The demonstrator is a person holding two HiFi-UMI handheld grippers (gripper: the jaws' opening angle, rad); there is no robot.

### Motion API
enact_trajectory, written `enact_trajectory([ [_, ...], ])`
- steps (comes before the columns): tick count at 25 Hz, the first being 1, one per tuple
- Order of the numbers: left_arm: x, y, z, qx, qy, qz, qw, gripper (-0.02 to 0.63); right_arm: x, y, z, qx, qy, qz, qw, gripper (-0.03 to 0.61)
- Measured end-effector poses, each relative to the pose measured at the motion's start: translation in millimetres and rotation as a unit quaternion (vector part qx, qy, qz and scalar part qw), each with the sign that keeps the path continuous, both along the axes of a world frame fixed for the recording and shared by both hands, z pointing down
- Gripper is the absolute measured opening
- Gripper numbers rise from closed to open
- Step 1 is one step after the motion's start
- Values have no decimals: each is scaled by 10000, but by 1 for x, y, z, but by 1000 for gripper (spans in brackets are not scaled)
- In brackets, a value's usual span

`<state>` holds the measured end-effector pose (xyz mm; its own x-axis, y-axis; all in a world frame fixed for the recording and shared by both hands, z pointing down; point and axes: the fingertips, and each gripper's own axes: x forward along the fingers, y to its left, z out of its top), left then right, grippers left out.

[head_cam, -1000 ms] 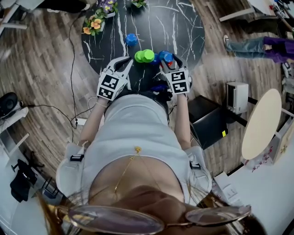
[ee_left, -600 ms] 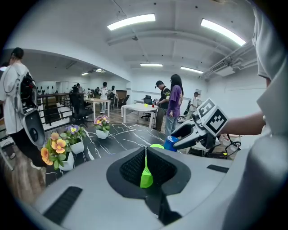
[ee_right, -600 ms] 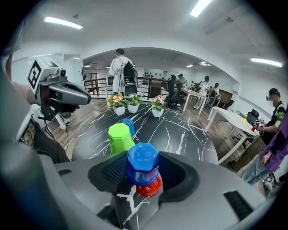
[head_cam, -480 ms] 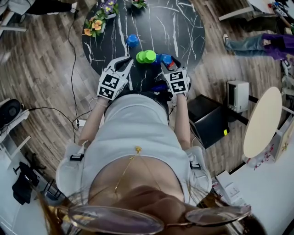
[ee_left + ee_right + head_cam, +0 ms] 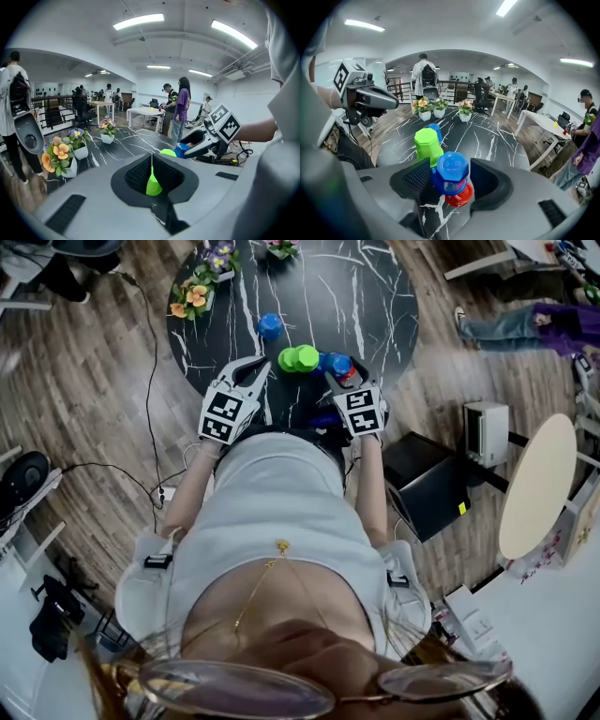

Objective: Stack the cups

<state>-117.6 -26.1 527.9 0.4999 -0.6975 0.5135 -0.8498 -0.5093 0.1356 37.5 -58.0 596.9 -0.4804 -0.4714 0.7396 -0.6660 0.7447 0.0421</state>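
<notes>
On the black marble table [image 5: 361, 296] an upturned blue cup [image 5: 451, 172] sits on a red cup [image 5: 460, 197], both between the jaws of my right gripper [image 5: 452, 180]. Those jaws have just been opening; a gap shows beside the blue cup. In the head view this pair [image 5: 339, 362] lies at the right gripper [image 5: 340, 373]. To its left stands a green cup stack [image 5: 427, 144] [image 5: 299, 358], with another blue cup [image 5: 435, 129] [image 5: 270, 325] farther back. My left gripper [image 5: 151, 161] [image 5: 260, 367] is shut and empty, pointing at the green cup [image 5: 153, 185].
Flower pots [image 5: 192, 289] [image 5: 424, 110] line the table's far left edge. A black box [image 5: 427, 486] and a white unit [image 5: 485, 435] stand on the wood floor to the right. Several people [image 5: 181, 105] stand around the room beyond the table.
Both hands stay where they were. The right gripper's jaws stand slightly wider around the blue cup; the cups have not moved.
</notes>
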Motion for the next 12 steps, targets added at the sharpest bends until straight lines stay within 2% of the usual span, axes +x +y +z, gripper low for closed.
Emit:
enact_trajectory([
  [12,-12,-21,14,-15,-1,-63,10000,35,14,-6,-41,426,-610,756,9944,256],
])
